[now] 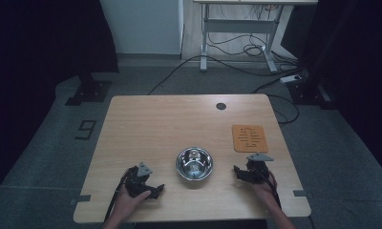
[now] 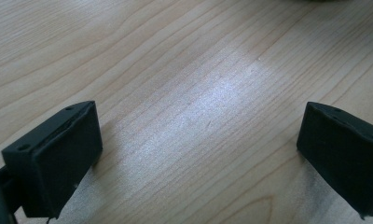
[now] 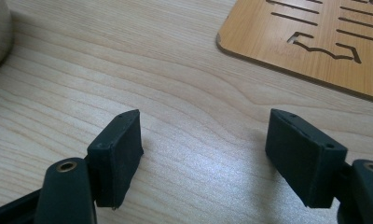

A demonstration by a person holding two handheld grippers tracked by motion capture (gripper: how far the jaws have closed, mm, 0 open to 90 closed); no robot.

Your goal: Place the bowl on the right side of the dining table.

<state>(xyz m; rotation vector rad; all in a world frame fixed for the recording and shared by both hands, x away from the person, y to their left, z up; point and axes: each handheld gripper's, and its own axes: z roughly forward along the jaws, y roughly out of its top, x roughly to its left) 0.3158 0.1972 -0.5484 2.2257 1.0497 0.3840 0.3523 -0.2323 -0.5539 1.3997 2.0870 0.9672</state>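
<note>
**Steel bowl flanked by two idle grippers**

A shiny metal bowl (image 1: 194, 163) is seen standing upright on the near half of a light wooden table (image 1: 160, 124), roughly midway between the two hand-held tools. Something small and pale is reflected or lying inside it; which cannot be told. The left gripper (image 1: 153, 190) is held low over the tabletop to the bowl's left, well apart from it, in a hand (image 1: 127, 200) entering from the bottom edge. In the left gripper view its black jaws are spread wide, with bare wood grain between them. The right gripper (image 1: 244, 172) is held to the bowl's right, near but not touching it. Its jaws are likewise parted wide in the right gripper view, nothing being clamped between them. Just beyond it, an orange slotted board (image 1: 249, 138) lies flat on the table. A small dark round grommet (image 1: 221, 106) is set near the far edge.
</note>
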